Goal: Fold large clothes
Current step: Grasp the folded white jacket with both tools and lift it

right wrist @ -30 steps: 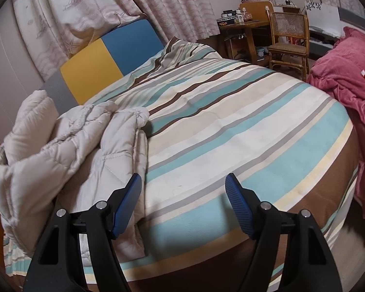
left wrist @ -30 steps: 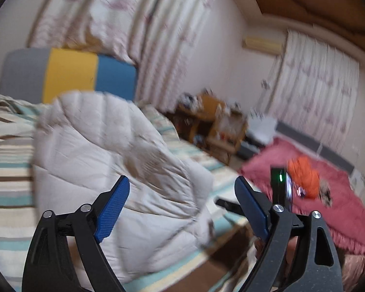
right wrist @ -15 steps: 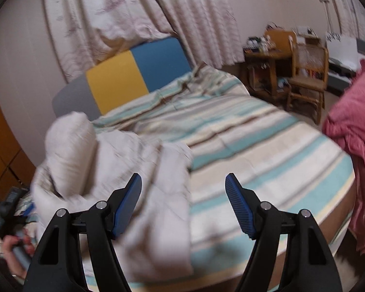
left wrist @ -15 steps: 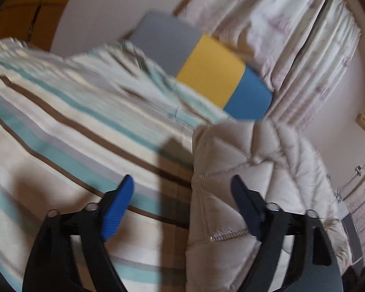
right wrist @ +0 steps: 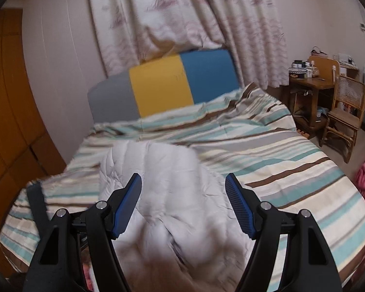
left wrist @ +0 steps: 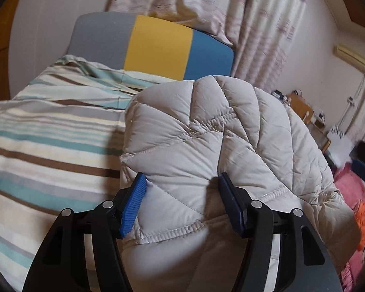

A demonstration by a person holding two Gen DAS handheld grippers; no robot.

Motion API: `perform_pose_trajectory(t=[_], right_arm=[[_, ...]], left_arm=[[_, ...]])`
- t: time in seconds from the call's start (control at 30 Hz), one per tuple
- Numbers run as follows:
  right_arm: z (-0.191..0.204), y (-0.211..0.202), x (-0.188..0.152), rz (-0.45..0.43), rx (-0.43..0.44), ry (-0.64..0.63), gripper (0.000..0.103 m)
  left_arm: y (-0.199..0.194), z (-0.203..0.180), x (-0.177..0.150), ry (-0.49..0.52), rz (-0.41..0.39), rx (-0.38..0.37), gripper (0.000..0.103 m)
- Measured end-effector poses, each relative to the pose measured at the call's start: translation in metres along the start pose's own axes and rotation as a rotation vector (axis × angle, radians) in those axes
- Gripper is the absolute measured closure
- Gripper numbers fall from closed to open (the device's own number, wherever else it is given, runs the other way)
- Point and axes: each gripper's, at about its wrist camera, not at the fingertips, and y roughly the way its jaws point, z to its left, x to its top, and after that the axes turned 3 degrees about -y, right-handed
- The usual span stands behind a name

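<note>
A cream quilted puffer jacket point(left wrist: 219, 141) lies bunched on the striped bed point(left wrist: 43, 146). In the left wrist view my left gripper point(left wrist: 182, 206) is open, its blue pads on either side of the jacket's stitched hem edge. In the right wrist view the jacket point(right wrist: 158, 182) shows blurred at the near left of the bed point(right wrist: 292, 170). My right gripper point(right wrist: 183, 206) is open just above it, holding nothing.
A grey, yellow and blue headboard point(right wrist: 165, 85) stands against patterned curtains point(right wrist: 182, 17). A wooden desk point(right wrist: 311, 90) and a cane chair point(right wrist: 348, 112) stand right of the bed. A pink blanket point(left wrist: 352, 194) with an orange item lies to the right. Wooden panels point(right wrist: 7, 112) line the left.
Both grippers have swung toward the jacket. The left one has come down around the hem with narrower jaws. The right one has moved over the jacket, still open.
</note>
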Motion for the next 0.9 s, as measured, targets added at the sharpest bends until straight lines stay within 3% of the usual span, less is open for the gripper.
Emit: perform_pose_trajectory(t=[0.13, 0.27, 0.43, 0.6, 0.9], right_arm=[[-0.001, 0.047, -0.008, 0.101, -0.029, -0.074, 0.042], [-0.025, 0.072, -0.029, 0.164, -0.071, -0.049, 0.043], [-0.061, 0.079, -0.051, 0.184, -0.113, 0.018, 0.042], [-0.090, 0.081, -0.075, 0.209, -0.084, 0.153, 0.040], [-0.095, 0.083, -0.102, 0.190, -0.101, 0.203, 0.040]], left_arm=[[0.007, -0.012, 0.003, 0.062, 0.015, 0.023, 0.042], [0.012, -0.019, 0.006, 0.082, 0.031, 0.018, 0.041], [0.017, -0.040, 0.010, 0.155, 0.035, 0.002, 0.039], [0.025, -0.050, 0.009, 0.195, 0.032, 0.004, 0.039], [0.052, -0.056, -0.012, 0.269, 0.063, 0.049, 0.030]])
